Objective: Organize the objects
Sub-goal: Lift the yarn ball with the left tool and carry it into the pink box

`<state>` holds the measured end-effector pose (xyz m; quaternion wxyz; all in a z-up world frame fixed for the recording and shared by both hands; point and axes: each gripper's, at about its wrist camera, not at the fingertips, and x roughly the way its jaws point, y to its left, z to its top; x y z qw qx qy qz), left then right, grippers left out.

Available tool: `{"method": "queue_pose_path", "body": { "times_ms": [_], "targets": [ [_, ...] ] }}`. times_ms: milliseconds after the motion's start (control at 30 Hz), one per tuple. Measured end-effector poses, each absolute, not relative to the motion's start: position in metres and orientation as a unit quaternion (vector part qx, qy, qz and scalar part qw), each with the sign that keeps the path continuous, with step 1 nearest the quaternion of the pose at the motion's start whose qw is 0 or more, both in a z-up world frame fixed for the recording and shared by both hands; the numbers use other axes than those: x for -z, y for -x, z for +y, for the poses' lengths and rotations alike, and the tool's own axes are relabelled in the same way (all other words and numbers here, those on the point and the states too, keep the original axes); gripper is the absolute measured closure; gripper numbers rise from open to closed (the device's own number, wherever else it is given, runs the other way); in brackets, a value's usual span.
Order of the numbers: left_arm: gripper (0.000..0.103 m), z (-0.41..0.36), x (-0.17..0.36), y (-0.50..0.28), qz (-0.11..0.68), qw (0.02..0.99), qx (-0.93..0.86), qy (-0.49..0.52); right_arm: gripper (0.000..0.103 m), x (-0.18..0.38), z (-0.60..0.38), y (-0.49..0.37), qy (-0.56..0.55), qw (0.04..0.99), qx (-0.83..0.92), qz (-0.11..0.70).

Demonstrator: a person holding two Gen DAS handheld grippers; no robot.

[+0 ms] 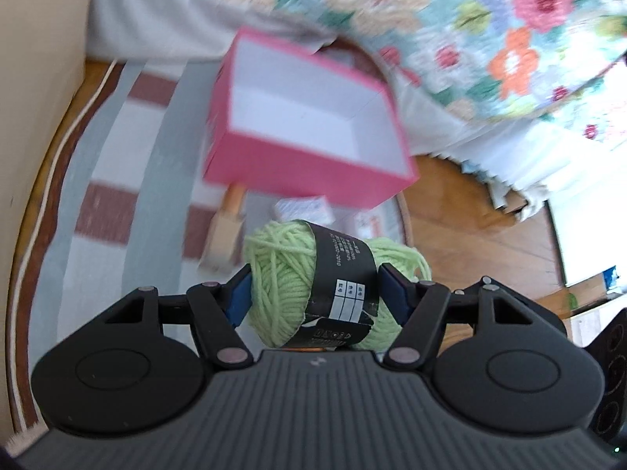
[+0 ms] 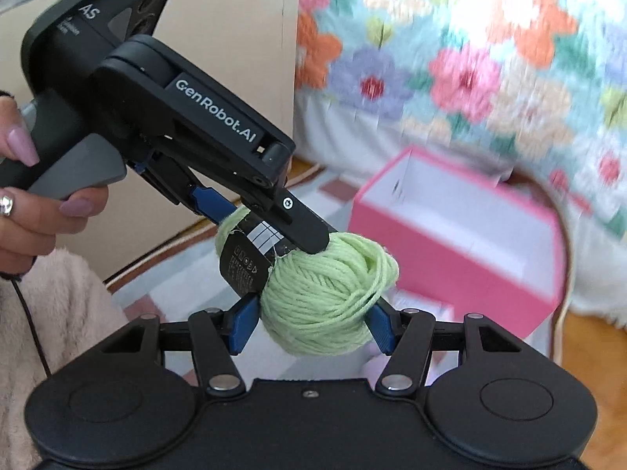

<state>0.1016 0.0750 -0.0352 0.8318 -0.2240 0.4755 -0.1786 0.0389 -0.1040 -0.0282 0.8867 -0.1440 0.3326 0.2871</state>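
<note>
Yarn ball (image 1: 313,282): one, clamped by two grippers; pink box (image 1: 309,117): one.

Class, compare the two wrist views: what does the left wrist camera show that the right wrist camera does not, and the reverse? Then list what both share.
Only the left wrist view: a wooden brush lying on the striped rug and bare wood floor.
Only the right wrist view: a hand holding the left claw from the side, plus a cardboard box.
Both: the green yarn ball gripped by both claws, the right claw included, the open pink box and the floral quilt.
</note>
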Motion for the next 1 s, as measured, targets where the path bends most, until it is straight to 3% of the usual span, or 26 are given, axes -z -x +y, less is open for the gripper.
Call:
{"method": "queue_pose_path", "body": {
  "times_ms": [267, 467, 900, 1000],
  "targets": [
    [0.037, 0.051, -0.035, -0.132, 0.419, 0.864, 0.201, 0.195, 0.039, -0.036, -0.123, -0.069, 0.173, 0.896, -0.27, 0.306],
    [0.037, 0.03, -0.052, -0.174, 0.402, 0.875, 0.205, 0.174, 0.039, -0.058, -0.138, -0.107, 0.181, 0.899, -0.258, 0.304],
    [0.037, -0.012, 0.022, -0.303, 0.464, 0.845, 0.201, 0.172, 0.039, 0.0, -0.173, -0.224, 0.122, 0.908, -0.239, 0.323],
    [0.048, -0.023, 0.051, -0.336, 0.474, 0.819, 0.229, 0.228, 0.041, 0.013, -0.183, -0.259, 0.104, 0.893, -0.261, 0.351]
  ]
}}
